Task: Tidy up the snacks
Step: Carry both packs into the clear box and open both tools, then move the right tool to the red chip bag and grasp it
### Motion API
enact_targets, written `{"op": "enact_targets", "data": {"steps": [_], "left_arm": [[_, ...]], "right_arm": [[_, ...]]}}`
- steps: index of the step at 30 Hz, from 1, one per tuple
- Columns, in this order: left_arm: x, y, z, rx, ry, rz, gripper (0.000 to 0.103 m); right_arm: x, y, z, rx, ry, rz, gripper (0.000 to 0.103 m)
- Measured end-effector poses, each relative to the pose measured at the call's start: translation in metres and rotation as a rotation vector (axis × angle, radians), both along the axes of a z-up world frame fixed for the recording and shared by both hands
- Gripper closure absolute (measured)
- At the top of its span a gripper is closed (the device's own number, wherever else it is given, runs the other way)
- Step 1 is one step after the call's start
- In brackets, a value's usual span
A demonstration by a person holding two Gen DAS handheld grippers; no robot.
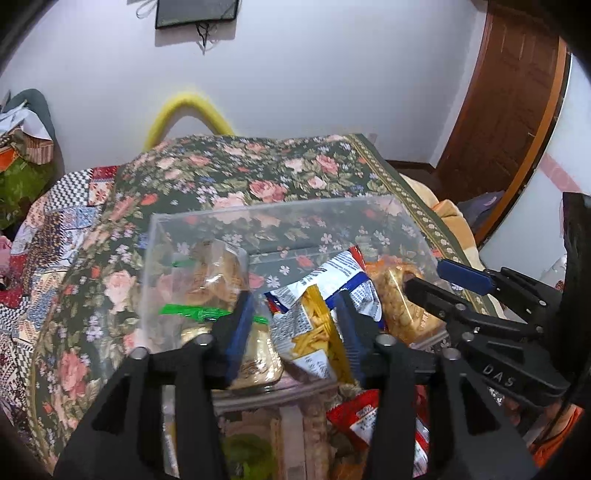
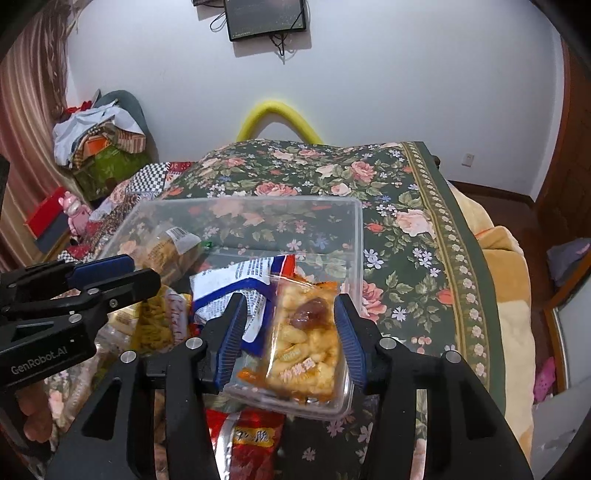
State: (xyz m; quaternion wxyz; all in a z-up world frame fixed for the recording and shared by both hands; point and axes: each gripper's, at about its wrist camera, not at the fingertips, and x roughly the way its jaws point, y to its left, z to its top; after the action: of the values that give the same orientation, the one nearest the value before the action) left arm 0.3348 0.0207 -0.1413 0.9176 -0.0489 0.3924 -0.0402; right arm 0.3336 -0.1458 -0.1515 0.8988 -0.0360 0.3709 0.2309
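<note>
Surface: floral cloth [image 2: 406,206] is spread beneath clear box [image 2: 354,236].
Wall: screen [image 2: 266,18] is mounted.
Left gripper [image 1: 295,325]: parted around yellow packet [image 1: 314,325].
Right gripper [image 2: 291,332]: parted, orange packet [image 2: 303,339] between, contact unclear.

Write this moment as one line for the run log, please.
task: organize snacks | right gripper: around orange snack pack | left gripper: over yellow-white bag | clear box: partly filled
</note>
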Motion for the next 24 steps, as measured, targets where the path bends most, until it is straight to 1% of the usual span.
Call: {"op": "enact_targets", "data": {"steps": [2, 4, 7, 11, 12, 15, 19, 21, 24], "left_arm": [[-0.010, 0.004, 0.008, 0.013, -0.028, 0.010, 0.042], [-0.019, 0.006, 0.015, 0.029, -0.039, 0.009, 0.041], [-0.035, 0.011, 0.025, 0.047, -0.048, 0.007, 0.038], [-0.058, 0.017, 0.034, 0.076, -0.063, 0.006, 0.033], [-0.064, 0.019, 0.035, 0.083, -0.064, 0.006, 0.032], [-0.082, 0.026, 0.036, 0.090, -0.053, 0.002, 0.029], [-0.102, 0.038, 0.032, 0.089, -0.036, 0.012, 0.020], [-0.111, 0.041, 0.029, 0.099, -0.031, 0.016, 0.019], [-0.122, 0.048, 0.020, 0.108, -0.014, 0.021, 0.018]], "right_arm": [[-0.006, 0.000, 0.006, -0.006, -0.016, 0.004, 0.057], [-0.016, -0.002, 0.015, -0.007, -0.035, 0.011, 0.057], [-0.029, -0.005, 0.023, 0.005, -0.049, 0.014, 0.052], [-0.047, -0.005, 0.030, 0.002, -0.060, 0.030, 0.051], [-0.053, -0.005, 0.031, -0.003, -0.063, 0.035, 0.049], [-0.067, -0.007, 0.029, -0.006, -0.058, 0.041, 0.042], [-0.082, -0.008, 0.022, -0.016, -0.032, 0.060, 0.041], [-0.088, -0.009, 0.017, -0.031, -0.026, 0.061, 0.040], [-0.094, -0.011, 0.005, -0.044, 0.005, 0.064, 0.040]]}}
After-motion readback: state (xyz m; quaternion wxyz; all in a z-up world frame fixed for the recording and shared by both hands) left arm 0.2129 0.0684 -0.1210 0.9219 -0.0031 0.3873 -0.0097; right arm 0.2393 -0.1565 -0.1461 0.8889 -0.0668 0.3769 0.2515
